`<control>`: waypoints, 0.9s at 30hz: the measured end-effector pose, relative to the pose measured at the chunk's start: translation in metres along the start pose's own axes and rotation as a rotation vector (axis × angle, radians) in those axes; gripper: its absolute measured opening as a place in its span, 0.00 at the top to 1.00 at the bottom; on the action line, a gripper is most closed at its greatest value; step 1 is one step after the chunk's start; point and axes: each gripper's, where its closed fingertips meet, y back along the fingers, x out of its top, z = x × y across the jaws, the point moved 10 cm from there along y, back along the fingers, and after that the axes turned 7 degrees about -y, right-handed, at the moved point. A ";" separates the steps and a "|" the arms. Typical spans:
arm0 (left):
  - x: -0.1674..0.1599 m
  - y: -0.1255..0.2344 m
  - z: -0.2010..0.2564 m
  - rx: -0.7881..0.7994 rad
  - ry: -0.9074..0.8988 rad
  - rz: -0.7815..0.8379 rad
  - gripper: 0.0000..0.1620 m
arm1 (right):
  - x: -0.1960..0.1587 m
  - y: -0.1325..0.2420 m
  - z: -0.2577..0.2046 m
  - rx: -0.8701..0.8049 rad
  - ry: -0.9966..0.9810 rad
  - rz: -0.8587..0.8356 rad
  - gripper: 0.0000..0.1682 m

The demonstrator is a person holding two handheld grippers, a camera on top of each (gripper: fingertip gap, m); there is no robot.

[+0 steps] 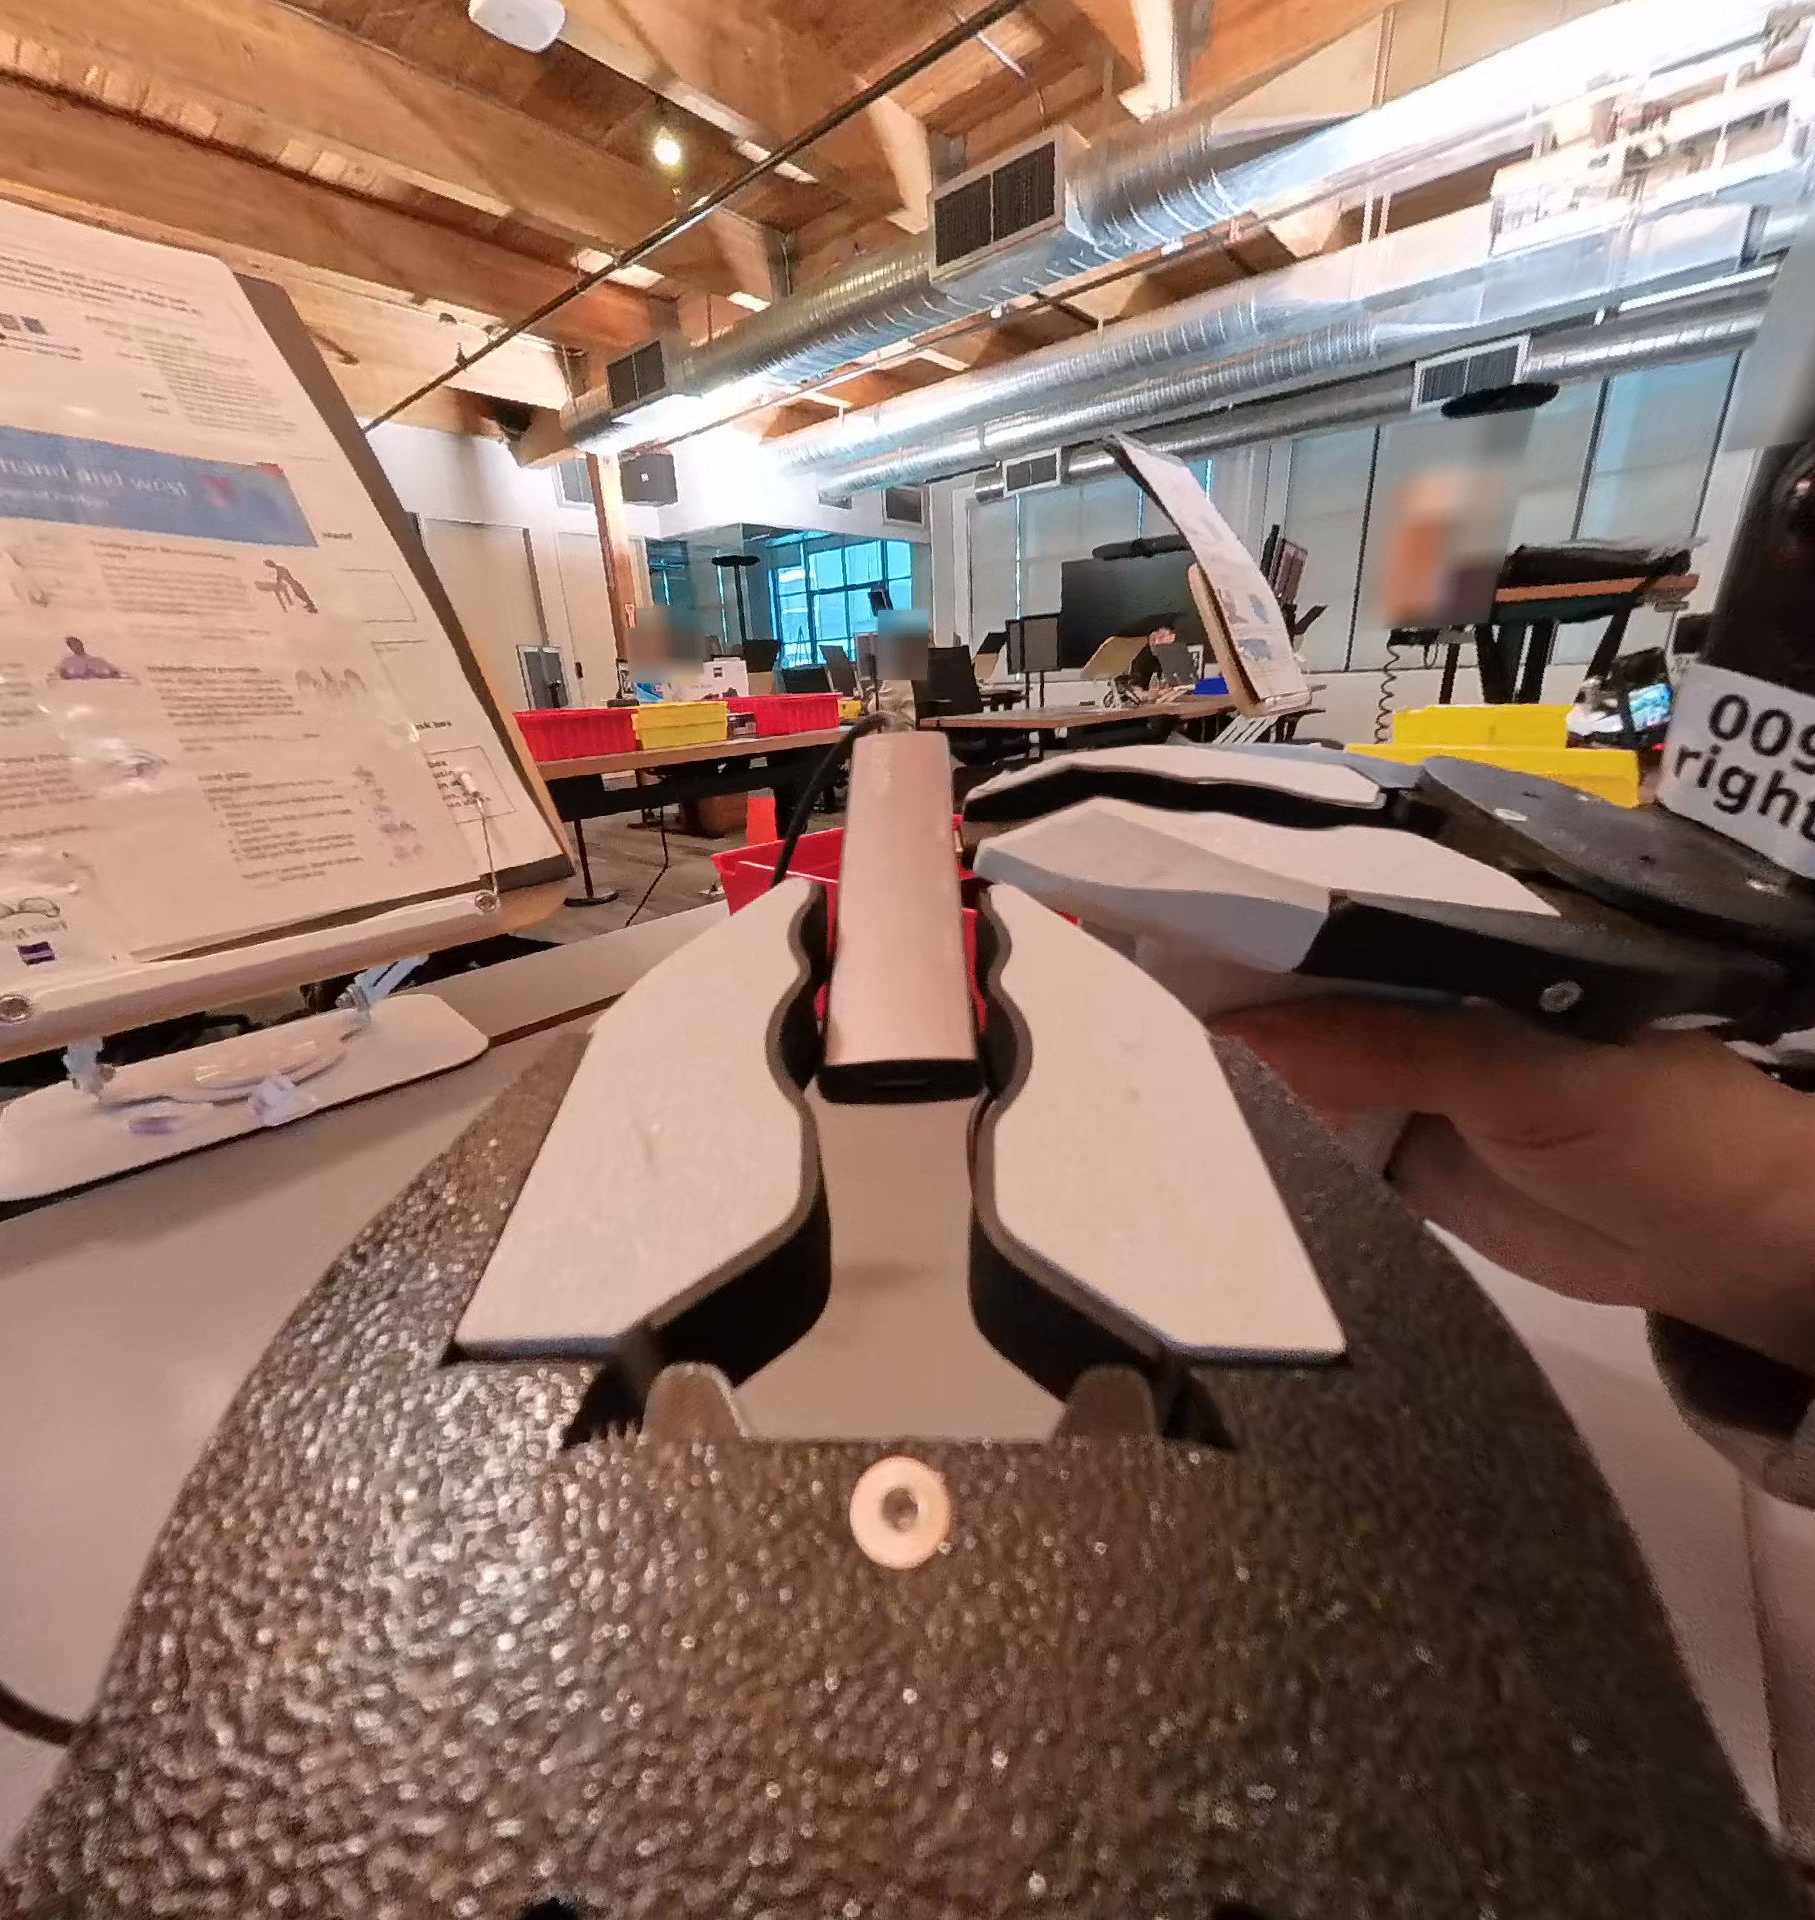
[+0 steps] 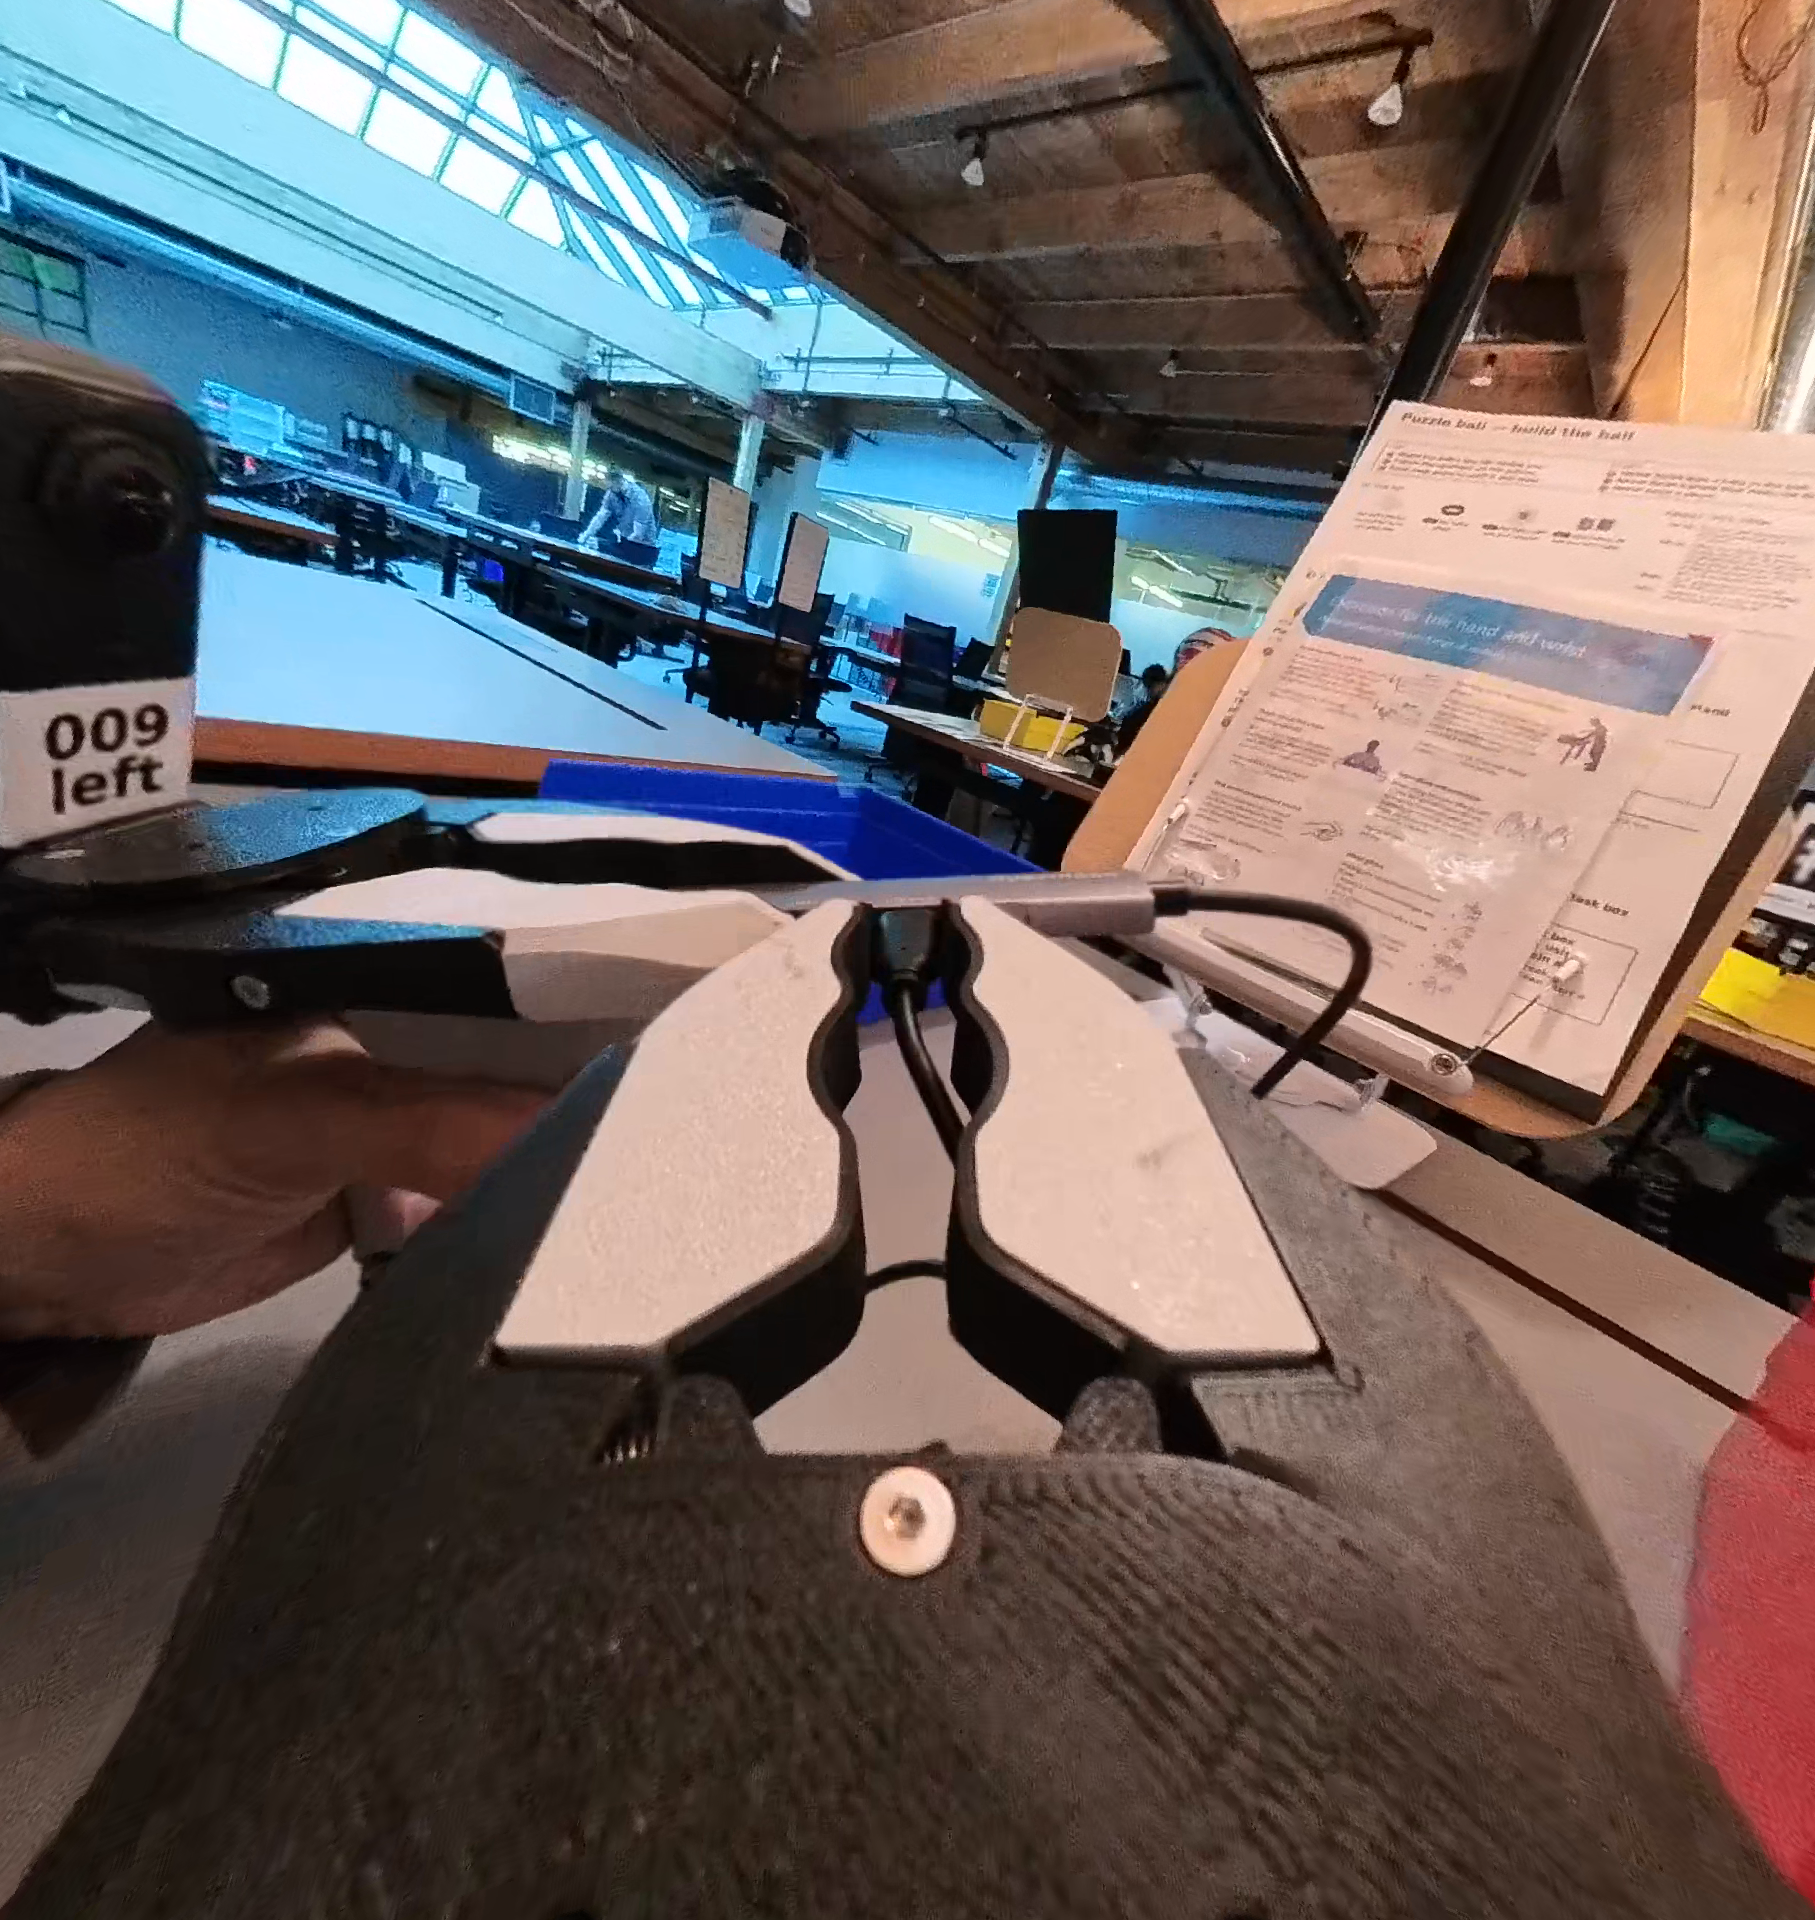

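My left gripper (image 1: 898, 904) is shut on a slim pinkish-grey metal hub (image 1: 898, 831), which sticks out forward between the fingers, held above the table. A black cable (image 1: 809, 790) leaves its far end. My right gripper (image 1: 976, 836) reaches in from the right, its tips at the hub's right side. In the right wrist view, my right gripper (image 2: 900, 920) is shut on a black cable plug (image 2: 898, 961) that meets the side of the hub (image 2: 1048, 896). The plug's cable (image 2: 929, 1070) runs back between the fingers. The left gripper (image 2: 794, 883) holds the hub from the left.
A document stand with a laminated sheet (image 1: 207, 623) stands on the grey table (image 1: 155, 1299) at the left; it also shows in the right wrist view (image 2: 1454, 748). A red bin (image 1: 763, 873) lies beyond the hub. A blue bin (image 2: 778, 810) and a red object (image 2: 1796, 1558) sit nearby. Left and right tips are no more than a few centimetres apart.
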 end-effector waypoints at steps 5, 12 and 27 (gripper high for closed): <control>-0.002 0.001 0.002 0.014 0.026 0.029 0.84 | -0.001 0.001 -0.001 -0.002 -0.046 0.021 0.92; -0.007 0.003 -0.002 0.078 -0.085 -0.067 0.84 | -0.008 -0.006 -0.007 -0.069 -0.105 -0.072 0.93; 0.020 0.009 -0.012 0.291 -0.178 -0.129 0.84 | 0.015 0.013 -0.012 -0.089 0.007 -0.125 0.92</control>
